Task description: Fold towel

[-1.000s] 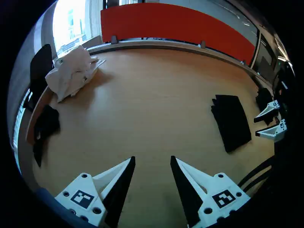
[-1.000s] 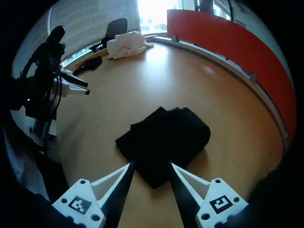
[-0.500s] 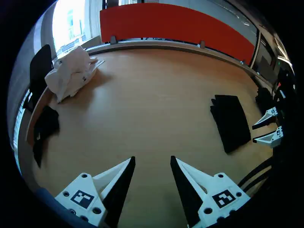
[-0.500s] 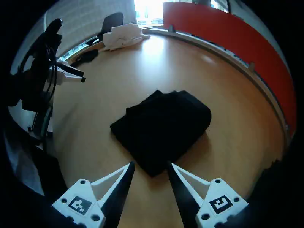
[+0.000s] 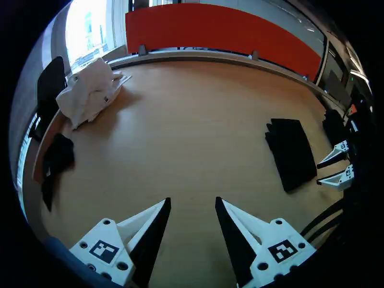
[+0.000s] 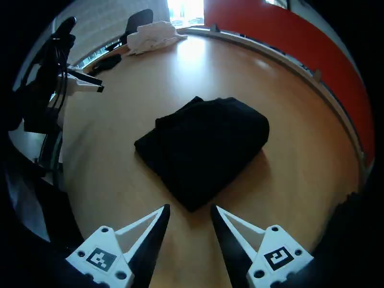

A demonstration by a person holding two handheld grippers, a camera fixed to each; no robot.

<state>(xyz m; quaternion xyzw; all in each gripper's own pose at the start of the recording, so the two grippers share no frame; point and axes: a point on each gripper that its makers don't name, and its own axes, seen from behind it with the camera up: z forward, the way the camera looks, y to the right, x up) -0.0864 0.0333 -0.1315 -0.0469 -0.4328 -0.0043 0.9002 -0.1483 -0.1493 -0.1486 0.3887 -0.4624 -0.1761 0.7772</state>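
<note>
The right gripper (image 6: 187, 213) has drawn back from the folded black cloth towel (image 6: 204, 149). A second ago the towel's near corner lay deep between the gripper's fingers; now that corner only just reaches the fingertips. In the left gripper view, the right gripper (image 5: 318, 174) sits lower at the right edge than before. In the right gripper view, the left gripper (image 6: 96, 84) has shifted upward.
</note>
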